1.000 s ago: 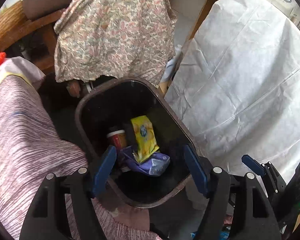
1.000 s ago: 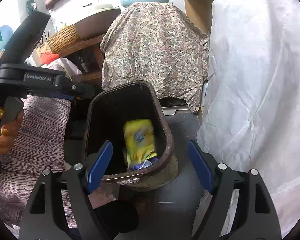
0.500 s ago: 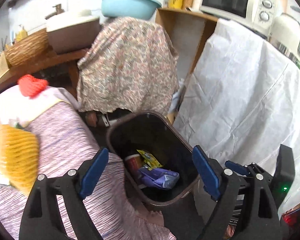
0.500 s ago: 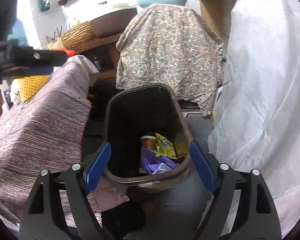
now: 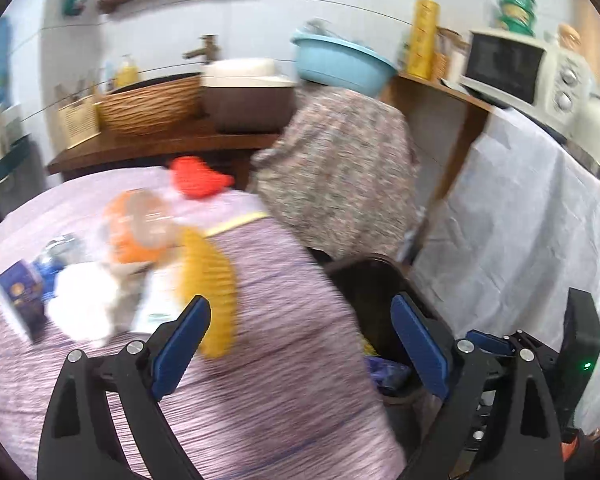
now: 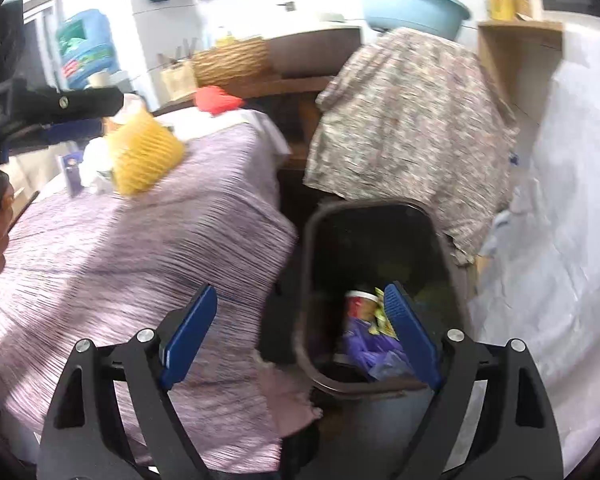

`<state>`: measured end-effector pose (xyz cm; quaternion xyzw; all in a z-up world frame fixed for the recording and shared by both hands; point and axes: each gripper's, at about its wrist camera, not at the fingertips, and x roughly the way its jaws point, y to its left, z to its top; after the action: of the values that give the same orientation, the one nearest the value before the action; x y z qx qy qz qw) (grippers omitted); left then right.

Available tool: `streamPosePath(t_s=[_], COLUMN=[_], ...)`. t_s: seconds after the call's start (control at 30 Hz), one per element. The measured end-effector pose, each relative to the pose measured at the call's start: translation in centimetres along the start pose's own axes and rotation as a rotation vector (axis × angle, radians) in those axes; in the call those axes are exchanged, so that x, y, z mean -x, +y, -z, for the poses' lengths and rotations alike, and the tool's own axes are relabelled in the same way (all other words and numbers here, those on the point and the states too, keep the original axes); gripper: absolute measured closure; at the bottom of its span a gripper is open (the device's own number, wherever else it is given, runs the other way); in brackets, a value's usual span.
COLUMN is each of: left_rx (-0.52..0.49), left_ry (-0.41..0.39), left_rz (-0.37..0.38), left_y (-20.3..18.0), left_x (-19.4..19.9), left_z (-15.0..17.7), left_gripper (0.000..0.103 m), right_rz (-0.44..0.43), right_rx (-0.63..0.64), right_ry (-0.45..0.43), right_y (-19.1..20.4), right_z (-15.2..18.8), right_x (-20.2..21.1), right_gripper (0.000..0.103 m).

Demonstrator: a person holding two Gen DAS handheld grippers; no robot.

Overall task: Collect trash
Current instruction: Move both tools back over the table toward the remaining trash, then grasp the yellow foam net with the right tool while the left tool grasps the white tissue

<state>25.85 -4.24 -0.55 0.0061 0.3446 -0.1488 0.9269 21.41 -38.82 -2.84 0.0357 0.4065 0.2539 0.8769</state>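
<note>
Left gripper [image 5: 300, 336] jaws just widened, empty, over the purple striped tablecloth [image 5: 260, 360]; right gripper [image 6: 300, 328] likewise widening, empty; dark brown plastic bin [image 6: 312, 280] just beyond its right finger, holding purple wrapper [image 6: 364, 344], red-and-white cup [image 6: 358, 304]; yellow foam net [image 5: 212, 280] ahead-left.

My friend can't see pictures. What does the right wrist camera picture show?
The open right gripper holds nothing, above a dark trash bin on the floor with a cup and purple wrapper inside. Left of the bin, a purple-clothed table carries a yellow mesh bag and other blurry items.
</note>
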Motion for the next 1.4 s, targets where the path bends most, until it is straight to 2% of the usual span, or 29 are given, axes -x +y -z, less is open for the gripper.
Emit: streamPosePath(t_s=[0.23,0.33,0.53,0.73,1.03,1.13,1.2,1.3,1.4], left_rx=[0.146,0.176,0.149,0.15,0.147,0.145,0.141,0.134,0.124], left_ry=[0.004,-0.003,-0.003,0.008,0.02,0.022,0.024,0.029,0.032], left_rz=[-0.098,-0.155,-0.259,-0.28,-0.279,-0.278,-0.272,-0.263,-0.257], left_y=[7.8,10.3,12.6,14.4,15.6,15.7,15.7,15.5,15.2], left_x=[1.9,3.0,4.5,4.4,3.6,3.3,3.0,2.3,1.7], left_z=[1.3,2.2,3.3,4.0,4.3,4.1,3.9,3.6,3.1], left_gripper=[0.012,0.012,0.012,0.012,0.012,0.012,0.012,0.012,0.012], right_rz=[-0.112,-0.155,-0.204,-0.224,-0.193,-0.183,-0.172,-0.17,-0.16], right_rx=[0.106,0.144,0.225,0.248,0.238,0.225,0.218,0.207,0.217], right_ry=[-0.015,-0.023,-0.021,0.0,0.02,0.028,0.029,0.029,0.014], right_y=[5.7,8.0,12.4,15.4,16.8,16.9,16.9,16.8,16.5], right_z=[-2.9,-4.5,-7.6,-10.0,-11.7,-11.9,-11.7,-11.4,-11.2], right_x=[-0.8,-1.3,-2.7,-5.0,-8.0,-8.9,-9.4,-9.7,-9.4], right_gripper=[0.018,0.018,0.018,0.02,0.037,0.045,0.052,0.076,0.086])
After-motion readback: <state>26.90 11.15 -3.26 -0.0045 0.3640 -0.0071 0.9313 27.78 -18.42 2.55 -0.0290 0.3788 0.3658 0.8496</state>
